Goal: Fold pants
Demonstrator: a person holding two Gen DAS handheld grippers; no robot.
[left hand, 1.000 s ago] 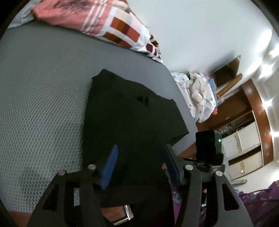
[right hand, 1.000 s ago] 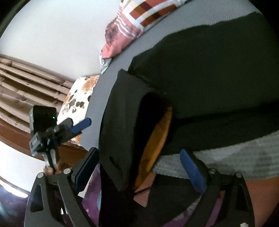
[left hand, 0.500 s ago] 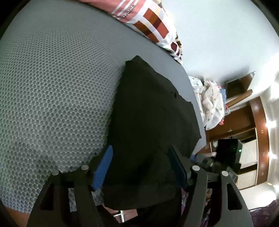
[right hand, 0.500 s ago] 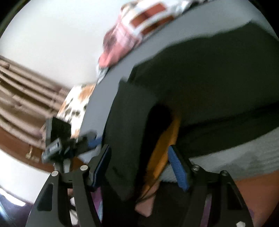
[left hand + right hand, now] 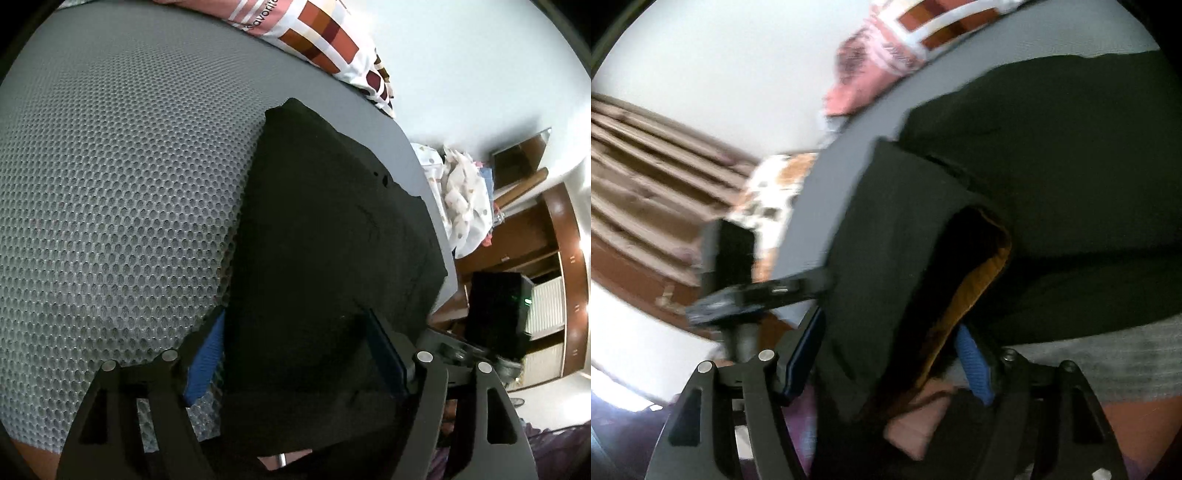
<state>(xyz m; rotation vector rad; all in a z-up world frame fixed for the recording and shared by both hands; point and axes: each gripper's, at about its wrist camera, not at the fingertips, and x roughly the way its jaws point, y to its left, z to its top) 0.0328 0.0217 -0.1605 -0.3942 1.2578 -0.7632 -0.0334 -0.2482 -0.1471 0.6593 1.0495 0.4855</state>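
- Right now the left gripper (image 5: 295, 354) has its jaws opening, standing wide with black pants (image 5: 332, 240) cloth between them; pads look to flank the fabric, not press it (dark, hard to be sure).
- Right gripper (image 5: 890, 362) has its jaws at a middling width; a hanging fold of pants (image 5: 1052, 166) with orange lining (image 5: 975, 288) sits between the blue pads, contact not clear (frame blurred).
- Risk: the near edge of the pants drapes off the mattress (image 5: 110, 166) edge just below both grippers, so a loose release could let it slide off the bed.
- Risk: the lining flap, turned outward just ahead of the right jaws, may get trapped inside the next fold and leave a lump.
- Risk: the folded stack ahead of the left jaws looks uneven at its far edge; a tug could skew it.
- Beyond the pants, mattress mesh lies bare out to a patterned pillow (image 5: 314, 40), well apart from the jaws.
- Beyond the right jaw of the left gripper, past the bed, a heap of pale laundry (image 5: 458, 192) and a wooden wardrobe (image 5: 546, 258).
- Nothing blocks the jaws but the two grippers crowd each other (one shows beside the other in both views).
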